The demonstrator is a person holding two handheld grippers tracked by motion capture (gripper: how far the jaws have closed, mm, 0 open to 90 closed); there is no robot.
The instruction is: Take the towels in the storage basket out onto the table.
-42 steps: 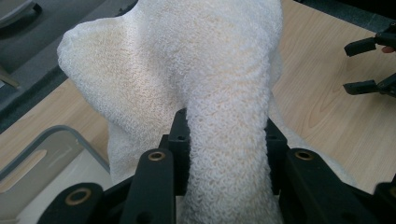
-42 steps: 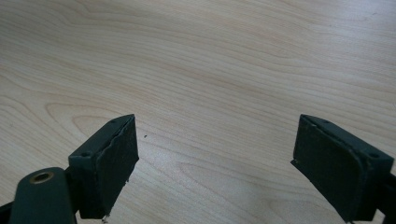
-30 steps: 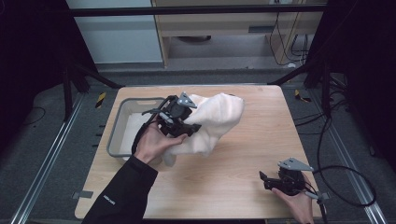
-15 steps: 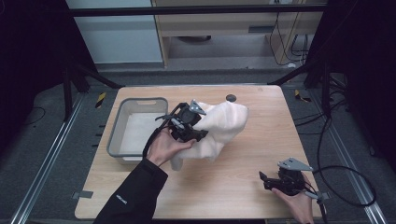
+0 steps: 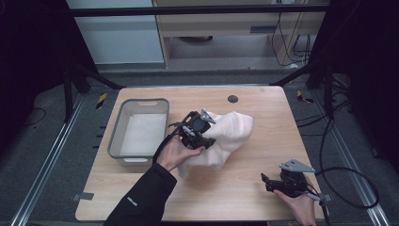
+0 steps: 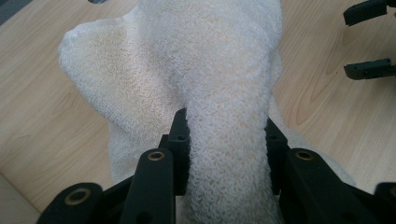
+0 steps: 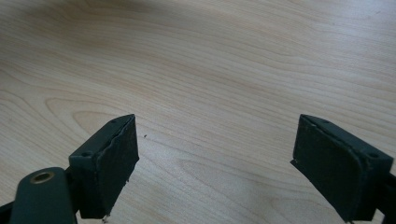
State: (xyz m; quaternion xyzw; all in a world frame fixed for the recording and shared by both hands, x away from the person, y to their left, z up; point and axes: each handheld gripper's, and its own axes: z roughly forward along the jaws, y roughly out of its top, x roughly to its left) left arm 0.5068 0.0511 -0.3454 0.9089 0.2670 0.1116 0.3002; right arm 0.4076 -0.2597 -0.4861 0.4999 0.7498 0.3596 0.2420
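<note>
The left gripper (image 5: 203,141) pinches a thick fold of the cream towel (image 5: 230,134), which lies bunched on the wooden table (image 5: 226,197) just right of the grey bin (image 5: 117,136). The right gripper (image 5: 270,182) rests near the front edge, jaws spread. No writing is legible.

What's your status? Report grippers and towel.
Left gripper shut on white terry towel. Right gripper open, empty. Towel beside grey plastic bin. Nothing blocking.

Towel (image 6: 224,70) top cut by frame edge; hides left tongs (image 6: 226,140) pads.
</note>
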